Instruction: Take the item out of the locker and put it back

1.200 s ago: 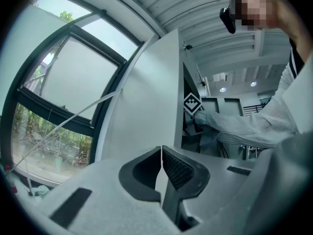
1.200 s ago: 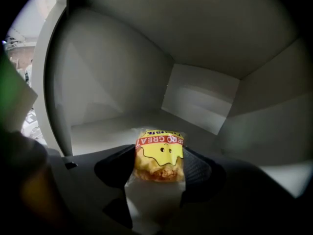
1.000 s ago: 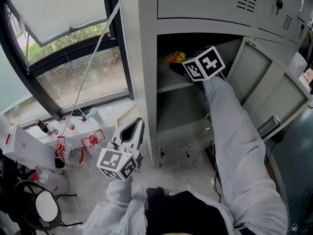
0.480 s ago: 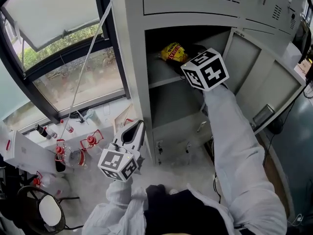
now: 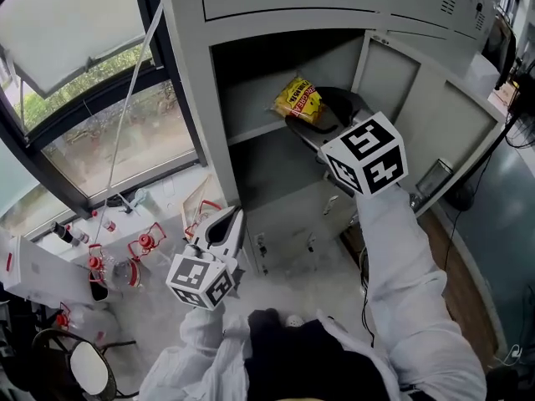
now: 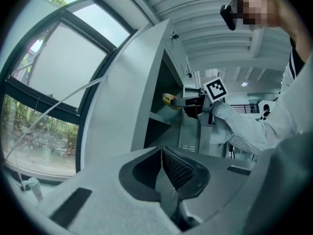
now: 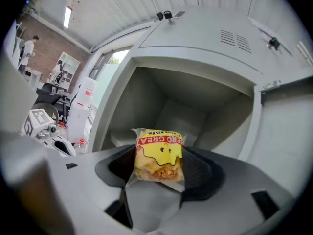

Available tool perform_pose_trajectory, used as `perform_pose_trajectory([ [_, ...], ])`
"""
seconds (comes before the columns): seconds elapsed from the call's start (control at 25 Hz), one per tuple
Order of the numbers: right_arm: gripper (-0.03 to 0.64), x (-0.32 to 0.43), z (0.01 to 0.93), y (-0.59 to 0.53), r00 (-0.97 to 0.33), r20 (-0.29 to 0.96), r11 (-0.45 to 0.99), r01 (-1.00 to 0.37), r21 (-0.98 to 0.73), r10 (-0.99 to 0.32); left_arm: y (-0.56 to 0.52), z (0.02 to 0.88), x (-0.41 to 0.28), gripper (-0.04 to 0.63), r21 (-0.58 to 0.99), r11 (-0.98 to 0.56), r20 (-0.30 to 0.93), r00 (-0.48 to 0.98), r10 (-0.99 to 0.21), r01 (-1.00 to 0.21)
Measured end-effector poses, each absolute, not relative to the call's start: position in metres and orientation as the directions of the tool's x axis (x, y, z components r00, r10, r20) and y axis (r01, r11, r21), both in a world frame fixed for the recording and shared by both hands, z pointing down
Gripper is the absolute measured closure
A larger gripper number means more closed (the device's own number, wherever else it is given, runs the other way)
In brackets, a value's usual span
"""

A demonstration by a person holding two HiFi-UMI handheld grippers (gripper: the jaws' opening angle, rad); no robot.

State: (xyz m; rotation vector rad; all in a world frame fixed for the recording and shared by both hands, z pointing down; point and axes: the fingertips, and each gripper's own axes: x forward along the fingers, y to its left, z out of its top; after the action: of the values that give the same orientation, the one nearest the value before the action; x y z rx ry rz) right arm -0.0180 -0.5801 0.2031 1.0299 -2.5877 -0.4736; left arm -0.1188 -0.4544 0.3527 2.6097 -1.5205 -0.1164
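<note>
A yellow snack packet (image 5: 298, 100) with a red band is pinched between the black jaws of my right gripper (image 5: 308, 114), just in front of the open grey locker (image 5: 219, 98) at the level of its upper shelf (image 5: 255, 129). The right gripper view has the same packet (image 7: 159, 153) upright between the pads, my right gripper (image 7: 159, 164) shut on it, and the bare compartment behind. My left gripper (image 5: 231, 217) hangs low at the left, away from the locker. Its jaws (image 6: 164, 153) meet with nothing between them.
The locker door (image 5: 443, 132) stands swung open at the right. A lower compartment (image 5: 276, 174) sits under the shelf. At the left are a tilted window (image 5: 92, 98), bottles with red caps (image 5: 142, 245), a white box (image 5: 33, 270) and a round stool (image 5: 79, 366).
My right gripper has drawn back out of the upper compartment toward me with the snack packet in it. My left gripper has stayed in place.
</note>
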Motion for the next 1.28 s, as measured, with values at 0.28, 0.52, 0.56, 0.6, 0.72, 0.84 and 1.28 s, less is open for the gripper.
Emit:
perform_pose_trajectory([
  [0.28,0.337,0.012,0.223,-0.542,-0.688,0.104,0.668,-0.639,0.381,-0.718,-0.451,0.362,-0.110,0.580,0.161,-0.496,0.009,0.504,-0.864,-0.853],
  [0.52,0.337,0.049,0.266,-0.513,-0.659,0.094,0.653,-0.698,0.296,-0.747,-0.446,0.383,-0.090,0.580,0.187,-0.512,0.043,0.527,-0.849,-0.838],
  [0.56,0.337,0.057,0.275,-0.509,-0.649,0.092,0.644,-0.711,0.281,-0.756,-0.446,0.386,-0.087,0.580,0.191,-0.511,0.047,0.527,-0.848,-0.838],
  [0.6,0.337,0.064,0.284,-0.504,-0.641,0.092,0.639,-0.722,0.265,-0.762,-0.445,0.390,-0.084,0.580,0.197,-0.509,0.051,0.527,-0.848,-0.838],
  [0.72,0.339,0.082,0.311,-0.489,-0.623,0.108,0.630,-0.745,0.218,-0.775,-0.440,0.401,-0.073,0.580,0.211,-0.504,0.065,0.527,-0.847,-0.837],
  [0.84,0.339,0.098,0.337,-0.475,-0.604,0.129,0.618,-0.767,0.176,-0.787,-0.433,0.411,-0.062,0.580,0.217,-0.505,0.083,0.531,-0.843,-0.836],
  [1.28,0.339,0.124,0.400,-0.443,-0.576,0.180,0.592,-0.804,0.046,-0.797,-0.407,0.440,-0.058,0.580,0.264,-0.412,0.104,0.450,-0.887,-0.872],
])
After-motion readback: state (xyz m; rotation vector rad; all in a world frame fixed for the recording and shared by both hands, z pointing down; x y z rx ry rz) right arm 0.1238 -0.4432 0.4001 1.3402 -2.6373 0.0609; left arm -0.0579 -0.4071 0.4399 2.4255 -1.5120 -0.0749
